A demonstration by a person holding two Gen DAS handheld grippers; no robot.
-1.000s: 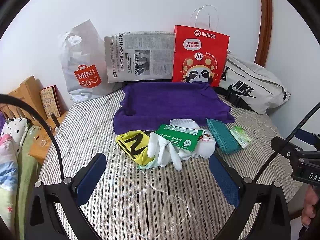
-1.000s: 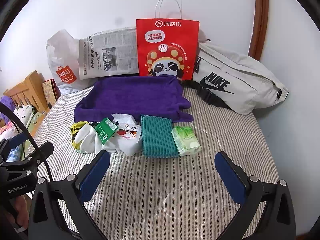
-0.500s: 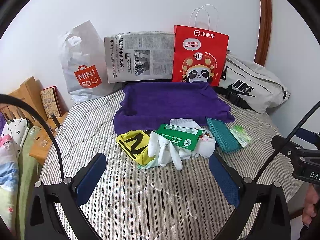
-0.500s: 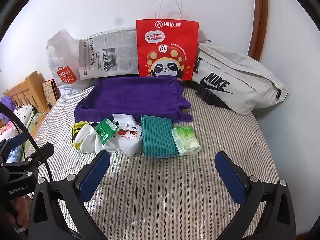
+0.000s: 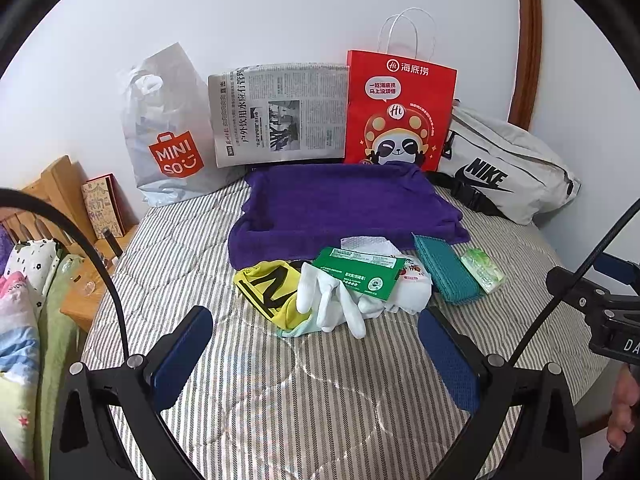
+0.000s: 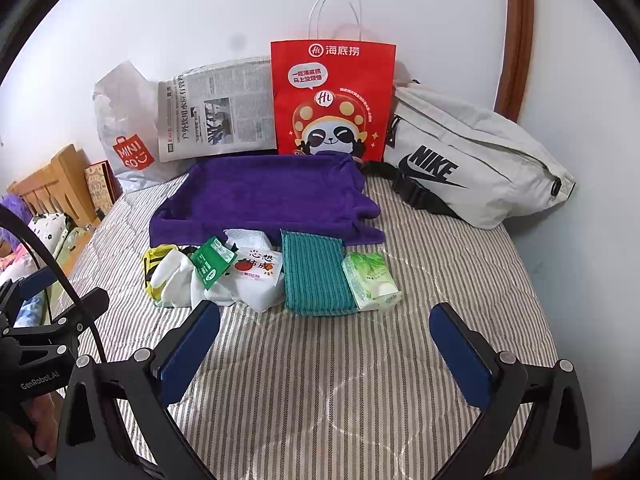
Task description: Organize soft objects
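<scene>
We see the striped bed (image 6: 420, 264) carrying a purple towel tray (image 6: 264, 196) at the far middle. Just near it lies a row: yellow cloth (image 5: 268, 288), white gloves (image 5: 336, 304), green packet (image 5: 360, 272), teal cloth (image 6: 316, 276), tissue pack (image 6: 372, 280). Our left hand-held gripper (image 5: 316, 356) and right hand-held gripper (image 6: 328, 352) hover near, both released and empty.

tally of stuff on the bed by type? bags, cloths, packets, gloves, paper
Bags: 3, MINISO bag, red paper bag, Nike bag
Cloths: 3, purple towel, teal cloth, yellow cloth
Packets: 3, green packet, white packet, tissue pack
Gloves: 1, white glove
Newspaper: 1
Total: 11
</scene>
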